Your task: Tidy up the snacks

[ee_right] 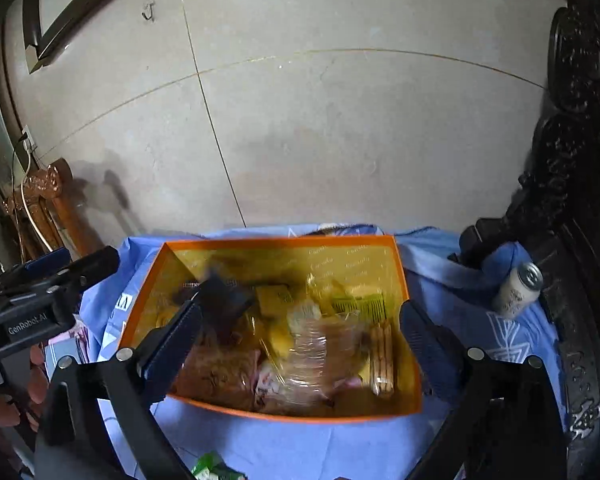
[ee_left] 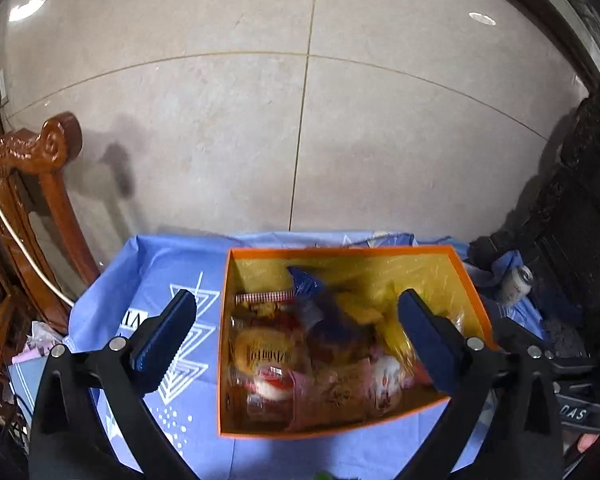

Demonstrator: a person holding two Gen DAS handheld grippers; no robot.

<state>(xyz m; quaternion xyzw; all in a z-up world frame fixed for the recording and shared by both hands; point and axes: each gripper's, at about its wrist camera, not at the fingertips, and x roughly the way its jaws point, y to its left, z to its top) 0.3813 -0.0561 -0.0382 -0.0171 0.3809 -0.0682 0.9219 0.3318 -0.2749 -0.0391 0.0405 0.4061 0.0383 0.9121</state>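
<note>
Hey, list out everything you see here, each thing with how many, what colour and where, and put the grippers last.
box: one, orange outside, yellow inside, open, on the cloth mid-table
snack packets: a pile, mixed red, yellow, pink, blue and clear, inside the box; count unclear from blur
tablecloth: one, light blue with white pattern, covering the table
can: one, white, tilted at the table's right edge
green packet: one, near edge of the cloth, partly cut off
wooden chair: one, reddish brown, left of the table
dark carved furniture: black, along the right
left gripper: jaws open, above the box
right gripper: jaws open, above the box
</note>
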